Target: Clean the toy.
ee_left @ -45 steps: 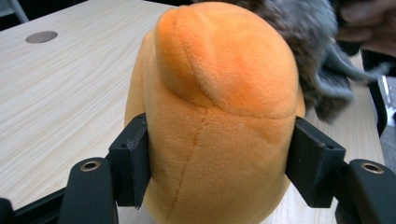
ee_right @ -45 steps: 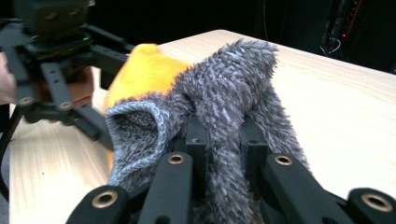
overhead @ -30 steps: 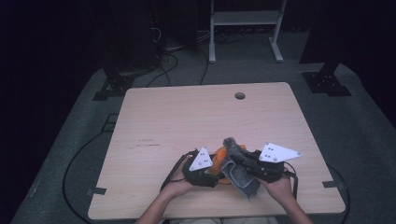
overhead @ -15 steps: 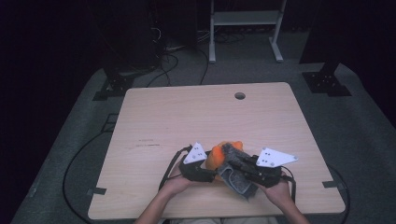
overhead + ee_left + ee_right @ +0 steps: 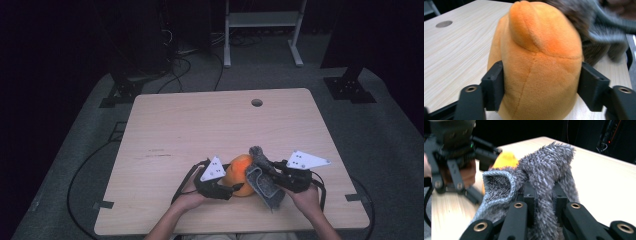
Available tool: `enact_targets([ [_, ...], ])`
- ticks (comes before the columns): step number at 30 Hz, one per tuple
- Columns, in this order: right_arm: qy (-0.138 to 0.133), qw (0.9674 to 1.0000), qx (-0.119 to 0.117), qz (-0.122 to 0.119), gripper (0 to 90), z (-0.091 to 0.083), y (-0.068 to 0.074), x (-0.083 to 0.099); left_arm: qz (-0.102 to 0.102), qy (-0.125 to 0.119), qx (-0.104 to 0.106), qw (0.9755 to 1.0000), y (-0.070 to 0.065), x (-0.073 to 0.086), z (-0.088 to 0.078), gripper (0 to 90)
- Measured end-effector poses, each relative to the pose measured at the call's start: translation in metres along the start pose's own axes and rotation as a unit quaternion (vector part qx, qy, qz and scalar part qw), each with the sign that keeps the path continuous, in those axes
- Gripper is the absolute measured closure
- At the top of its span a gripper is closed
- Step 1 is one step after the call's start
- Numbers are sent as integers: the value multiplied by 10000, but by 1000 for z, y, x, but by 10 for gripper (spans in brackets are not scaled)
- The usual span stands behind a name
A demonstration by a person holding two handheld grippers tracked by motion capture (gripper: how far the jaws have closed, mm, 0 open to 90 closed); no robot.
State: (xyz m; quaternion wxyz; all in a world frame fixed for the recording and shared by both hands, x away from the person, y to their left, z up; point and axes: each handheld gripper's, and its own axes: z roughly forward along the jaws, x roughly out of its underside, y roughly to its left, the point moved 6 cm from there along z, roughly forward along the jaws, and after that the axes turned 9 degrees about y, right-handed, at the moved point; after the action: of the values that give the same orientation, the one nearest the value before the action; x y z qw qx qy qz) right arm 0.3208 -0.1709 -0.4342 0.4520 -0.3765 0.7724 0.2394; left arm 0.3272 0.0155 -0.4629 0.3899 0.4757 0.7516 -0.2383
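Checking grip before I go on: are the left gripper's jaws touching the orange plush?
Touching. The left gripper view shows both jaws pressed against the orange plush.

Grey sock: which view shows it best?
Right gripper view: the grey sock is close and sharp, pinched between that gripper's fingers, its cuff hanging open at the left. The left gripper view gives a blurred patch behind the orange plush toy. The high view shows it small, draped beside the toy.

Orange plush toy (image 5: 536,65); fuzzy grey cloth (image 5: 549,170), possibly a sock; pale wood-grain table (image 5: 200,125).
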Motion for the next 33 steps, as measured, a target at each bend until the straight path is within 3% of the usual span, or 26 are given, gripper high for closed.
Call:
enact_targets([
  [1,39,10000,14,-22,777,0,1,1,-72,-20,12,10000,1,0,0,289],
  [4,85,9997,-10,-217,777,0,13,-2,61,0,-37,10000,-1,0,1,302],
  [8,14,9984,-196,-521,777,2,32,-16,476,124,-84,9988,-12,0,3,327],
  [10,-46,9984,-190,-530,777,1,30,-21,618,146,-73,9980,-15,0,3,333],
  [13,-72,9993,-117,-340,778,-3,17,-19,712,130,-25,9974,-17,0,2,332],
  [16,-27,9998,-88,-174,777,-5,6,-9,519,69,-28,9986,-12,-2,2,256],
  [18,23,9999,-74,-141,777,-5,6,-4,324,112,-50,9994,-9,-3,4,185],
  [20,41,9998,-62,-176,778,-6,9,-3,276,89,-31,9996,-9,-2,5,182],
  [25,81,9985,-232,-487,777,-4,30,-14,793,163,-92,9967,-19,0,4,304],
  [29,32,9969,-445,-654,777,-4,41,-28,1311,299,-89,9909,-32,2,6,326],
  [31,37,9972,-460,-592,777,-3,36,-29,1342,291,-83,9905,-32,1,5,326],
  [33,25,9977,-555,-395,777,-3,29,-26,1241,218,-35,9920,-30,0,5,299],
])
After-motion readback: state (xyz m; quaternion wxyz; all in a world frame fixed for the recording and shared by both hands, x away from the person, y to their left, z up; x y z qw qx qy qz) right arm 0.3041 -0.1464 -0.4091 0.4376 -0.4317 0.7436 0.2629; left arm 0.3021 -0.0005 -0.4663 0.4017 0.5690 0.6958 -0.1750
